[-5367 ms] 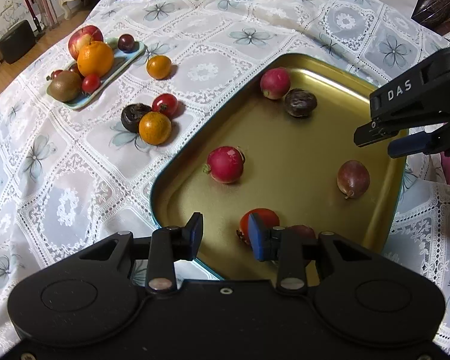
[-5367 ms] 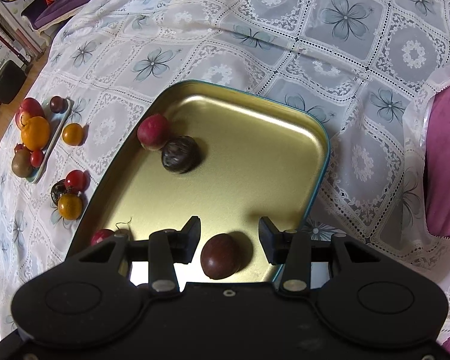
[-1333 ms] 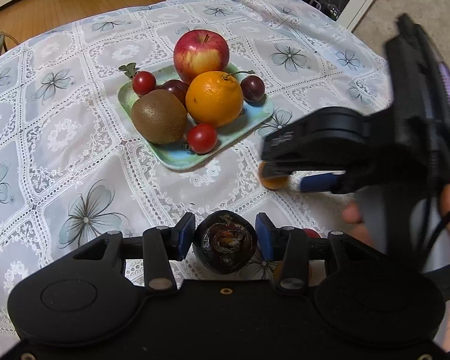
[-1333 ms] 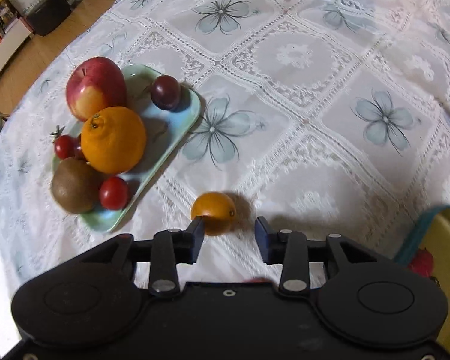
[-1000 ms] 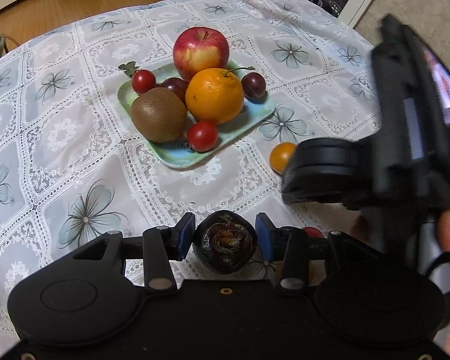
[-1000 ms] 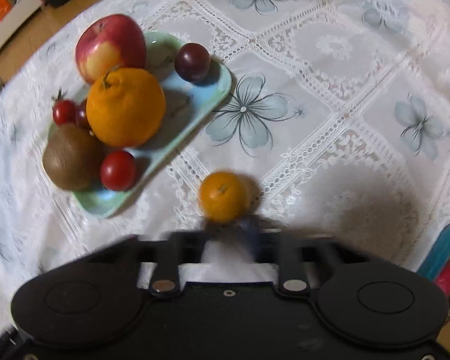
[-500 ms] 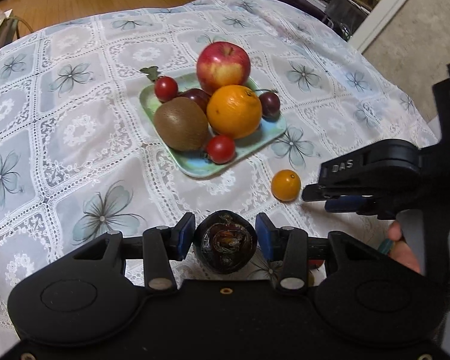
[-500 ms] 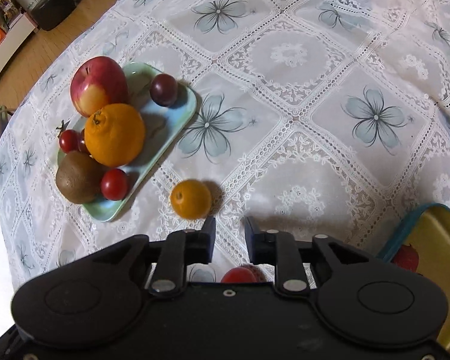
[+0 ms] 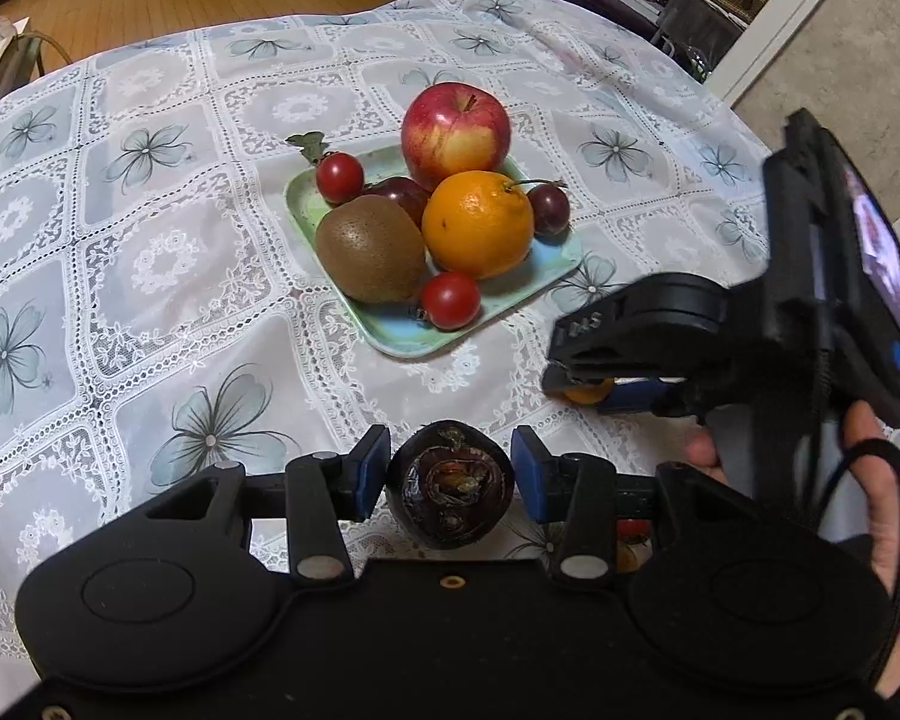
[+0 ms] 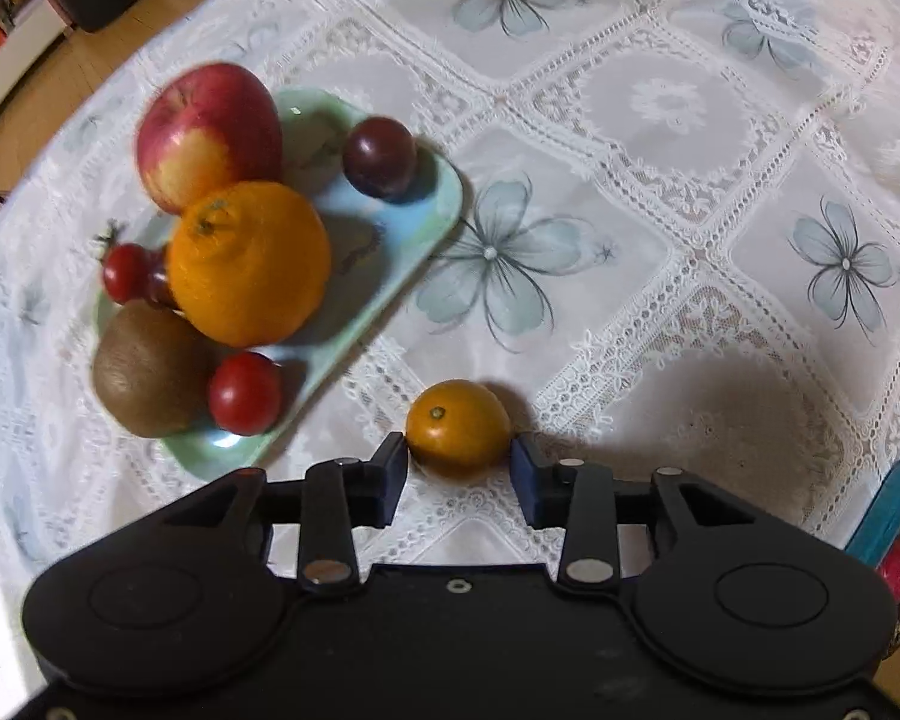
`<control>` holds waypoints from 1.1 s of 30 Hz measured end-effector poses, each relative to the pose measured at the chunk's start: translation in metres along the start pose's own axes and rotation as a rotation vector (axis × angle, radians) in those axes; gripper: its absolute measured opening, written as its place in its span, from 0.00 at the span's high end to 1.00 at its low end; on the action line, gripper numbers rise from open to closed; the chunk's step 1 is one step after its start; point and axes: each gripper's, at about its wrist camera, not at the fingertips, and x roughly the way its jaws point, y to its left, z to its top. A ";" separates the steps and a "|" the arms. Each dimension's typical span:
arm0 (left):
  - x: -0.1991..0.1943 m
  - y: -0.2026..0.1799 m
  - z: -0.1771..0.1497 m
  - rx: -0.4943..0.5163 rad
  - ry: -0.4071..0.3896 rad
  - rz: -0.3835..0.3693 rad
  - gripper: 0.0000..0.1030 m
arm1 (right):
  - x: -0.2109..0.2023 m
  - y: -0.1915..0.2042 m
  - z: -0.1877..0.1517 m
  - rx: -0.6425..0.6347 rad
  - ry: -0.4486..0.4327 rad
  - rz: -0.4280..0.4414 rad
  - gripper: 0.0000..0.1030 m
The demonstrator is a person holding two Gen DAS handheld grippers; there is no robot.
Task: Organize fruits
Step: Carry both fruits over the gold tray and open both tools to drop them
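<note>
**Straddling the small orange fruit before the pinch**

The small orange fruit (image 10: 459,426) sits on the lace tablecloth (image 10: 660,192), just off the near corner of the green plate (image 10: 444,192), at about 4 o'clock from it in my right wrist view. My right hand-held gripper (image 10: 459,480) has its jaws opening, and the fruit lies just beyond and between the two blue pads (image 10: 395,468), which flank it closely without pressing on it as far as I can tell.

To do this step well, I judge I need the jaws spread a touch wider than the fruit, then push down and forward so the pads meet its widest part, not its top. It is round and smooth, so an off-centre squeeze would likely send it rolling toward the plate. I would close slowly and evenly.

My left hand-held gripper (image 9: 450,474) is pinching a dark wrinkled fruit (image 9: 450,495) between its pads, held above the tabletop at roughly 6 o'clock from the plate. On the plate are an apple (image 9: 456,132), a large orange (image 9: 477,222), a kiwi (image 9: 369,258), cherry tomatoes and dark plums. The two hand-held grippers are near each other, so I would keep the left one steady while the right one closes. At 4 o'clock in the right wrist view, the teal rim of a tray (image 10: 894,504) shows.
</note>
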 end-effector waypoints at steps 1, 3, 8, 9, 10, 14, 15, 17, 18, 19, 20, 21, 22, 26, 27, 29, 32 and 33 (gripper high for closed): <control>-0.001 -0.001 0.000 0.005 -0.001 -0.004 0.50 | 0.001 -0.001 -0.001 -0.003 -0.006 0.004 0.65; -0.003 -0.005 -0.002 0.019 -0.004 -0.013 0.50 | -0.004 -0.005 -0.003 -0.010 -0.016 0.018 0.66; -0.014 -0.028 -0.009 0.097 -0.020 -0.039 0.50 | -0.034 -0.037 -0.014 0.029 -0.037 0.033 0.65; -0.017 -0.035 -0.011 0.119 -0.024 -0.049 0.50 | -0.043 -0.046 -0.019 0.045 -0.044 0.039 0.65; -0.021 -0.042 -0.014 0.141 -0.029 -0.059 0.50 | -0.054 -0.058 -0.024 0.065 -0.054 0.048 0.65; -0.036 -0.074 -0.028 0.234 -0.053 -0.086 0.50 | -0.093 -0.106 -0.052 0.143 -0.075 0.073 0.65; -0.039 -0.082 -0.032 0.256 -0.056 -0.094 0.50 | -0.101 -0.117 -0.059 0.165 -0.076 0.074 0.65; -0.045 -0.098 -0.042 0.294 -0.059 -0.105 0.50 | -0.114 -0.142 -0.077 0.219 -0.073 0.075 0.65; -0.047 -0.106 -0.049 0.318 -0.061 -0.108 0.50 | -0.119 -0.155 -0.088 0.249 -0.075 0.081 0.65; -0.049 -0.114 -0.056 0.342 -0.060 -0.110 0.50 | -0.124 -0.169 -0.098 0.279 -0.076 0.088 0.65; -0.051 -0.122 -0.064 0.365 -0.058 -0.112 0.50 | -0.127 -0.181 -0.107 0.309 -0.073 0.092 0.65; -0.051 -0.129 -0.073 0.385 -0.052 -0.118 0.50 | -0.131 -0.191 -0.116 0.333 -0.070 0.095 0.65; -0.051 -0.135 -0.082 0.406 -0.044 -0.124 0.50 | -0.133 -0.202 -0.125 0.355 -0.065 0.096 0.65; -0.046 -0.159 -0.115 0.468 0.001 -0.130 0.50 | -0.142 -0.240 -0.158 0.440 -0.068 0.061 0.64; -0.044 -0.164 -0.123 0.481 0.015 -0.128 0.50 | -0.144 -0.250 -0.164 0.461 -0.076 0.046 0.64; -0.039 -0.173 -0.136 0.502 0.038 -0.118 0.50 | -0.145 -0.263 -0.174 0.492 -0.090 0.009 0.64; -0.030 -0.187 -0.149 0.525 0.070 -0.099 0.50 | -0.145 -0.274 -0.183 0.506 -0.099 -0.041 0.64; -0.027 -0.191 -0.152 0.531 0.080 -0.090 0.50 | -0.144 -0.277 -0.185 0.509 -0.101 -0.045 0.64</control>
